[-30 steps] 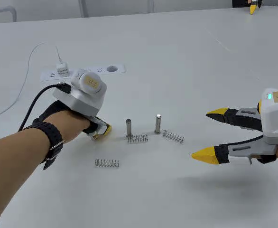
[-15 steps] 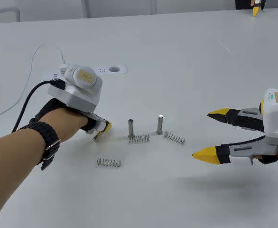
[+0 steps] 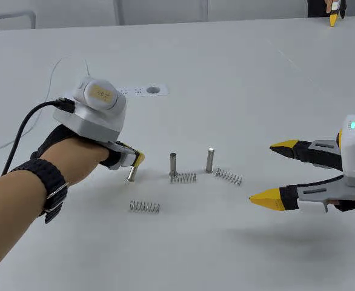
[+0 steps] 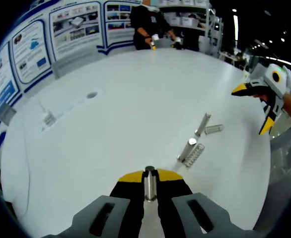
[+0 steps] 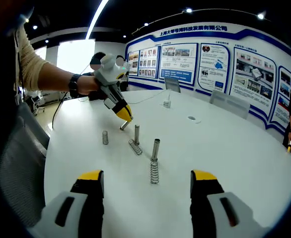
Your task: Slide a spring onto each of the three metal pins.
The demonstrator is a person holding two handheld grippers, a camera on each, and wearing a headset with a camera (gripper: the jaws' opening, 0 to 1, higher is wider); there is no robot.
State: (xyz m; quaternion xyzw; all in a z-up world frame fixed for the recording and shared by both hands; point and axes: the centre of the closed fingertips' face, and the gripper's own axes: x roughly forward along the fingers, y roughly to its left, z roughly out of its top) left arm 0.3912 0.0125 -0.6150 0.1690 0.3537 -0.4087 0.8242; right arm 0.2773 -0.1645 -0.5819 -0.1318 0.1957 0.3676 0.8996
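The short silver metal pin is clamped between the yellow-tipped jaws of the left claw, with its flat round end poking out past the tips. In the head view it slants down from that claw toward the white table; I cannot tell whether its lower end touches the top.

Ahead of the left claw's tips two more pins stand upright: the nearer steel pin and, beyond it, the farther steel pin. A small coiled wire spring lies against the foot of the nearer one. A second coiled spring lies just beside the farther one, between it and the right claw (the right gripper view shows it straight ahead of that claw). A third coiled spring lies alone, off to the side of the left claw's tips.

The right claw hovers with its jaws wide apart, holding nothing, well apart from the pins and pointing at them.

Behind the left claw lies a white power strip, and a black cable trails from the claw's body.
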